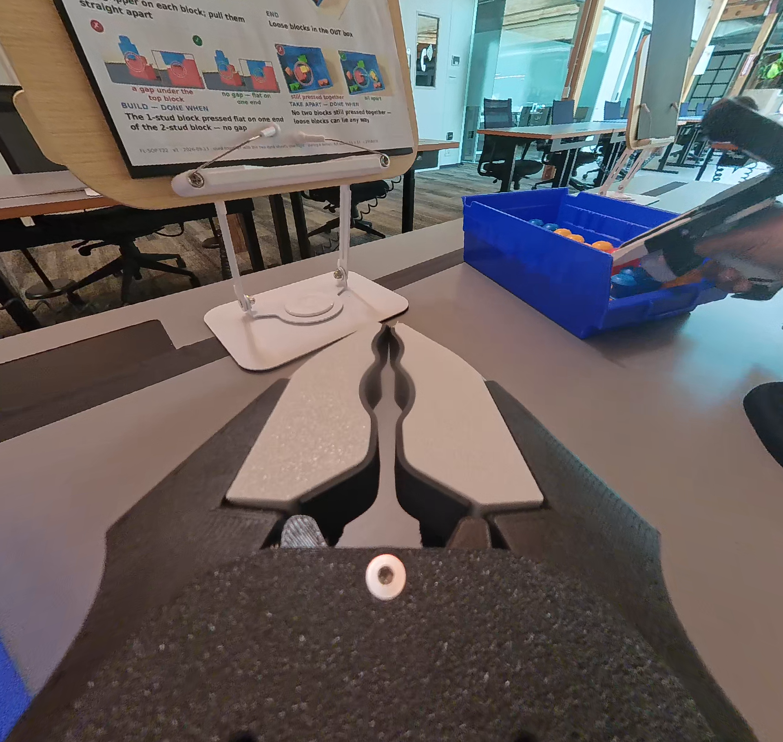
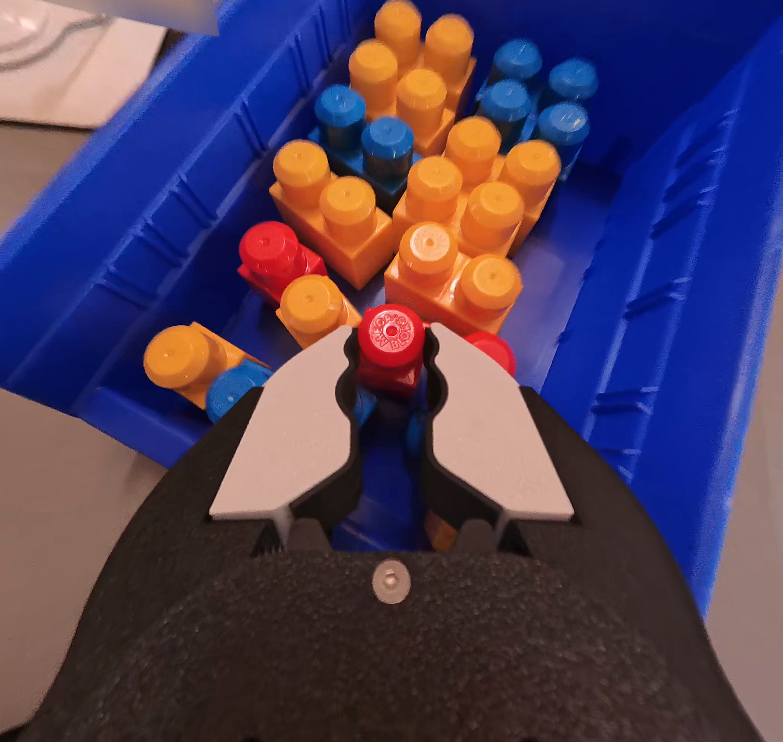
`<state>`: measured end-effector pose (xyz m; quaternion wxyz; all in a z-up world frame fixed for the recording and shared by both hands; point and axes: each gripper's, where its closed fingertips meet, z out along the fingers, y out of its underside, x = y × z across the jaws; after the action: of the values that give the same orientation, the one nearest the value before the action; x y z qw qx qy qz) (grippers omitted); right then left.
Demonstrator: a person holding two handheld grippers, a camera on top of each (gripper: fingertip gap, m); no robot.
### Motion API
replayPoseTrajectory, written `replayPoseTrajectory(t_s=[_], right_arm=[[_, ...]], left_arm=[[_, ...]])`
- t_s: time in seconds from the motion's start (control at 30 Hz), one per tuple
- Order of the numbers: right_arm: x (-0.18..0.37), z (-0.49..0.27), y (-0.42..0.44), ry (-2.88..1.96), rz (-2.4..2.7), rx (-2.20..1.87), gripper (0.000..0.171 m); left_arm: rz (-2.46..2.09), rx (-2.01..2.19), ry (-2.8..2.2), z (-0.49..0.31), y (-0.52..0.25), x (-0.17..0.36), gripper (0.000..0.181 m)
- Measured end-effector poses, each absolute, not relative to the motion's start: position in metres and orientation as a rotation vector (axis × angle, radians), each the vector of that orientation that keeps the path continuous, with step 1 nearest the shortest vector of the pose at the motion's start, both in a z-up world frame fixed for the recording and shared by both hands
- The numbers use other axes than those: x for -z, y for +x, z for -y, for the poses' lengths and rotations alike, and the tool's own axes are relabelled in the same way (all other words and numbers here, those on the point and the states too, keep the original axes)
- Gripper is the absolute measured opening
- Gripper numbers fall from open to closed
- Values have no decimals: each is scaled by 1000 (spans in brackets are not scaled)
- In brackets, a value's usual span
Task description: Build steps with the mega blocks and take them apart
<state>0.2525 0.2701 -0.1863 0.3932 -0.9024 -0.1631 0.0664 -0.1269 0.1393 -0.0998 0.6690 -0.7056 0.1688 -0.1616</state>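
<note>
The task looks only at its beginning: no steps are built, and the blocks sit loose in the blue bin (image 2: 178,196). The right gripper (image 2: 390,342) is inside the bin, its fingers closed around a red one-stud block (image 2: 392,340). The left gripper (image 1: 389,332) waits over the grey table (image 1: 593,404), fingers closed and empty. The bin walls are near; orange blocks (image 2: 334,217) crowd in front, so straight up seems the freest way.

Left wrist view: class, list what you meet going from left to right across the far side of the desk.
Instruction board on its white stand → blue bin of blocks → right tool reaching into the bin.
</note>
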Motion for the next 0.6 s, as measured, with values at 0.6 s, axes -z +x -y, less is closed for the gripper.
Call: replayPoseTrajectory(t_s=[0.6], right_arm=[[149,-250,256,-2320,1010,-85,36]], left_arm=[[-403,377,-1609,-139,-122,105,0]])
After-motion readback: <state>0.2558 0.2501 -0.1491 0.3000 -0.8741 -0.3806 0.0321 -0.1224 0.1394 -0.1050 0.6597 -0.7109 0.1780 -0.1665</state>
